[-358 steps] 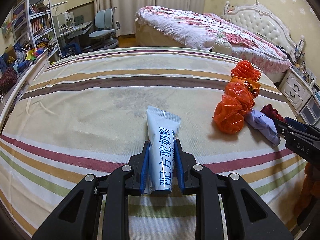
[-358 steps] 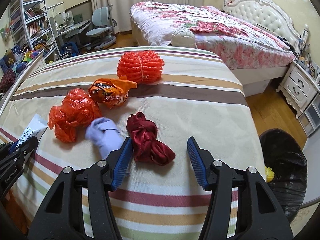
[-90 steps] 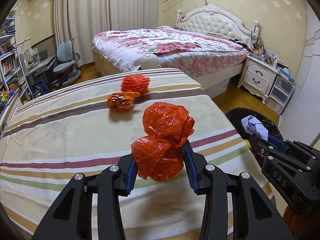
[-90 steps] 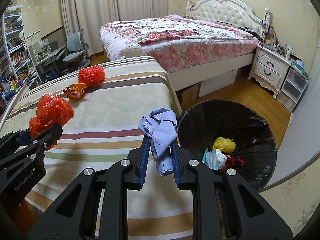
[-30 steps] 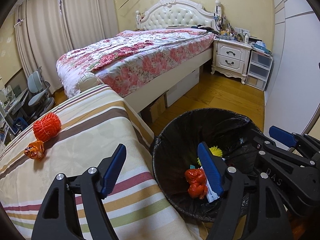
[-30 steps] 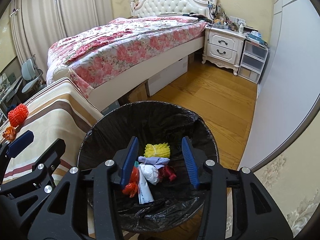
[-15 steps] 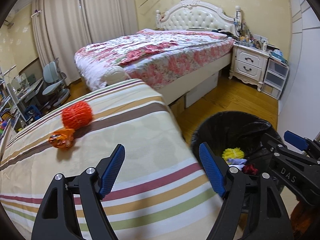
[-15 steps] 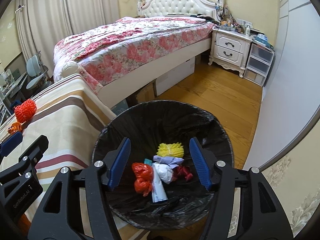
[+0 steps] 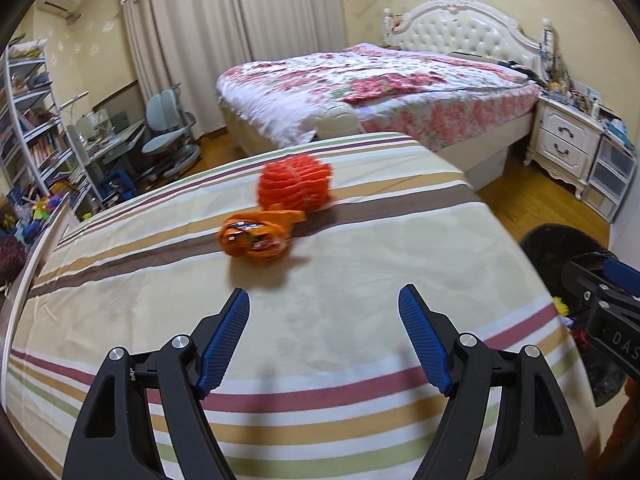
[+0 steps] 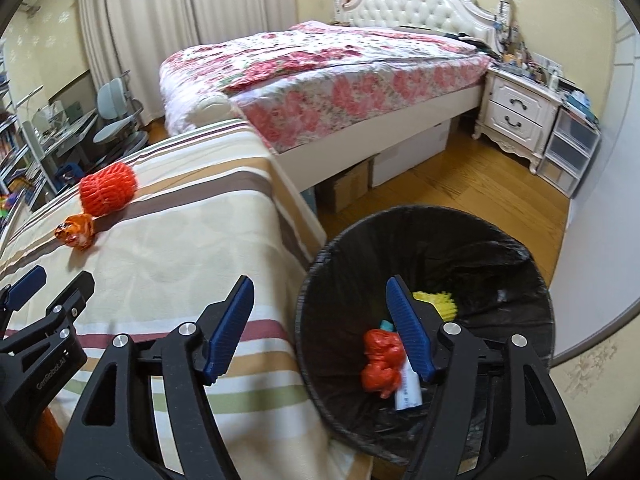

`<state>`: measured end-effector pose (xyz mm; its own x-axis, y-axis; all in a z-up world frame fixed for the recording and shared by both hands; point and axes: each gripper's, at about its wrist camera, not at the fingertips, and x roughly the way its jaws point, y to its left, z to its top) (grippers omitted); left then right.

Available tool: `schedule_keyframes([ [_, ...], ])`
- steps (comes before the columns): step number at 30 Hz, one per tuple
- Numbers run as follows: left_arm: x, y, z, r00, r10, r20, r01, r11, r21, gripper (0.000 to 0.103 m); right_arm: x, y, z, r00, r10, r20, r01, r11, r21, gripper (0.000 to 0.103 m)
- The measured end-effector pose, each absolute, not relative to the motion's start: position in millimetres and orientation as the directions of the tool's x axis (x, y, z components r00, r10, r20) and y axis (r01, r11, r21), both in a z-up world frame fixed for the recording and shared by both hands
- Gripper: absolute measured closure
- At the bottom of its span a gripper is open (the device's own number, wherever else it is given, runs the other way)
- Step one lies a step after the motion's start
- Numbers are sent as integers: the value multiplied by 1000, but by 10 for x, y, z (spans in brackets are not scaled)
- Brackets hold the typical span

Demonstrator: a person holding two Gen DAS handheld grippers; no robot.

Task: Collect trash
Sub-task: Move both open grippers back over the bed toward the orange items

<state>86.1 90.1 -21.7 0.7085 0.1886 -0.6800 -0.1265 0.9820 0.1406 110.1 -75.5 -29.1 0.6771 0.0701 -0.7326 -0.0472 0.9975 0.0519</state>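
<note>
The orange wrapper [image 9: 256,236] on the striped bed [image 9: 360,264] looks light and crumpled, so the empty, released left hand-held gripper [image 9: 324,340] should pinch its bunched middle.

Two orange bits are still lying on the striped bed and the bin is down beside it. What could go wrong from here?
The crumpled orange wrapper and the orange mesh ball lie almost touching, so the open left gripper may knock one away while grabbing the other. The ball might roll on the soft striped cover. The bin sits below the bed's edge, so a drop released early by either gripper, including the opening, empty right gripper, could miss.
</note>
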Motion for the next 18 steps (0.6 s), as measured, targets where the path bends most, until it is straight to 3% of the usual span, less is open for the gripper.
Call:
schedule_keyframes([
  [18, 1220, 1425, -284, 656, 201, -727, -186, 977, 102, 28, 1398, -144, -340, 632, 124, -765, -153, 988, 34, 33],
])
